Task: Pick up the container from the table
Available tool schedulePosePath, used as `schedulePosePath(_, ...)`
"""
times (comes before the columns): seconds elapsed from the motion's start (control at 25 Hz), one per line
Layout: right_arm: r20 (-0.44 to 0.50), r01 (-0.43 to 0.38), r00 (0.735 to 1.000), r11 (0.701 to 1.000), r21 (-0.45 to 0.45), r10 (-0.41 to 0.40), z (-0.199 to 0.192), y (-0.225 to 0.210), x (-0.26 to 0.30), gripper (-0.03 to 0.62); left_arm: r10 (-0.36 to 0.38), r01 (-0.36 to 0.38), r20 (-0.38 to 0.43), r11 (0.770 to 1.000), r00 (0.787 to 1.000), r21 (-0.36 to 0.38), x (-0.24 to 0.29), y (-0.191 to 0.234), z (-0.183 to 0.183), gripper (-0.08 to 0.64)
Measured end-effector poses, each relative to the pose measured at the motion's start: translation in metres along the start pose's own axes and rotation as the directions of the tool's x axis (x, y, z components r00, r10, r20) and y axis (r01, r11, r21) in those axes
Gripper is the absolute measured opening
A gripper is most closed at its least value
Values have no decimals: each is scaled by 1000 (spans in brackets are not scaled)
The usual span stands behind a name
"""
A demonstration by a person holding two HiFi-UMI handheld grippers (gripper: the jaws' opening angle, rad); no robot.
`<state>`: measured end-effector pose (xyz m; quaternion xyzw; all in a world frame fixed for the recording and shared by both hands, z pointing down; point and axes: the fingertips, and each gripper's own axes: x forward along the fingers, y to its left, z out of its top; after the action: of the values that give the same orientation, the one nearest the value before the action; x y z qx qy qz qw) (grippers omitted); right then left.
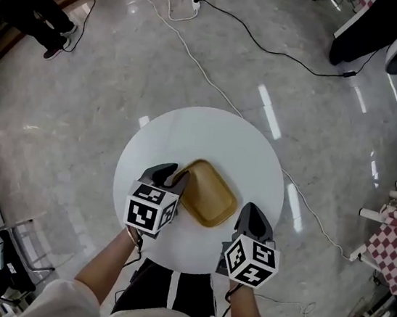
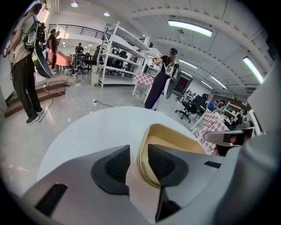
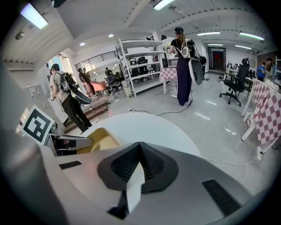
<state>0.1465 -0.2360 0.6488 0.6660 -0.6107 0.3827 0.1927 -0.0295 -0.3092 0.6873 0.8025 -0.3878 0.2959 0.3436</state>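
L gripper [image 2: 138, 163]: jaws apart, straddling near rim of tan container [image 1: 210, 194], not clamped (gap shows at the outer pad). R gripper [image 3: 139, 160]: jaws together, empty, just beside it. Container flat on round white table [image 1: 210, 130].

One round white table [image 1: 210, 130], one tan container [image 1: 211, 201], two grippers: one left gripper [image 1: 174, 176], one right gripper [image 1: 253, 214], one marker cube [image 1: 151, 210] on each.
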Motion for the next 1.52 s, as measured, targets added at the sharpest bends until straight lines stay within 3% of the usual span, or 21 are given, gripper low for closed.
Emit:
schedulePosePath(0.92, -3, 3, 1000, 1000, 9, -3, -6, -12, -4, 25, 37, -35, -37, 998, 999, 57, 3, -4, -4, 43)
schedulePosePath(1.52, 20, -1, 1000, 1000, 2, 1, 1, -8, -11, 25, 59, -59, -24, 998, 998, -16, -12, -3, -9, 38)
